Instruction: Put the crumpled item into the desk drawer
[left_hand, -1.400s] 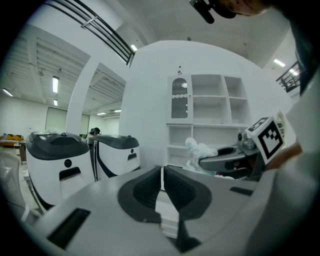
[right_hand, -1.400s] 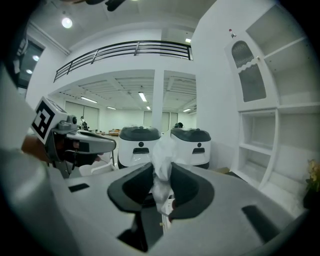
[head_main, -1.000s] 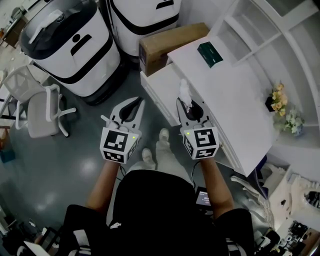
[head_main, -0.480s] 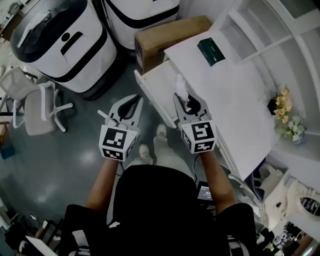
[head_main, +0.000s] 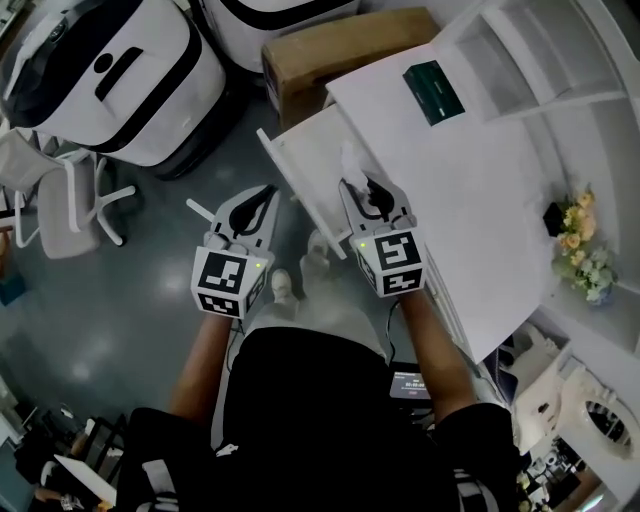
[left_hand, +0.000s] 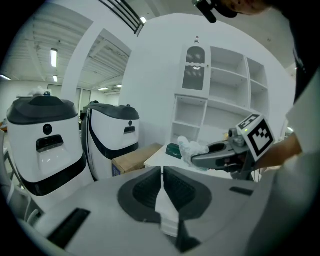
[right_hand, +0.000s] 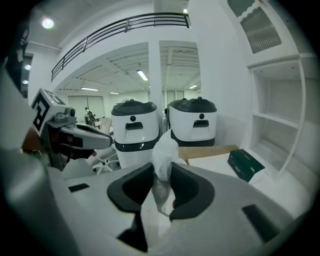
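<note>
A crumpled white item (head_main: 350, 158) sticks up from the jaws of my right gripper (head_main: 358, 181), which is shut on it. In the right gripper view the crumpled item (right_hand: 164, 150) is pinched between the dark pads of the right gripper (right_hand: 163, 176). It hangs over the white desk drawer (head_main: 300, 172), which stands pulled out from the desk (head_main: 470, 200). My left gripper (head_main: 265, 194) hovers over the floor just left of the drawer, jaws together and empty. The left gripper view shows the left gripper (left_hand: 162, 176) shut, with the crumpled item (left_hand: 193, 148) ahead at the right.
A dark green box (head_main: 435, 92) lies on the desk top. A cardboard box (head_main: 335, 50) stands behind the drawer. Two white machines (head_main: 110, 85) and a white chair (head_main: 60, 205) occupy the floor to the left. Flowers (head_main: 578, 245) sit at the right.
Both grippers have moved forward. The right one, still holding the crumpled item, now sits further over the open drawer. The left one stayed alongside it.
</note>
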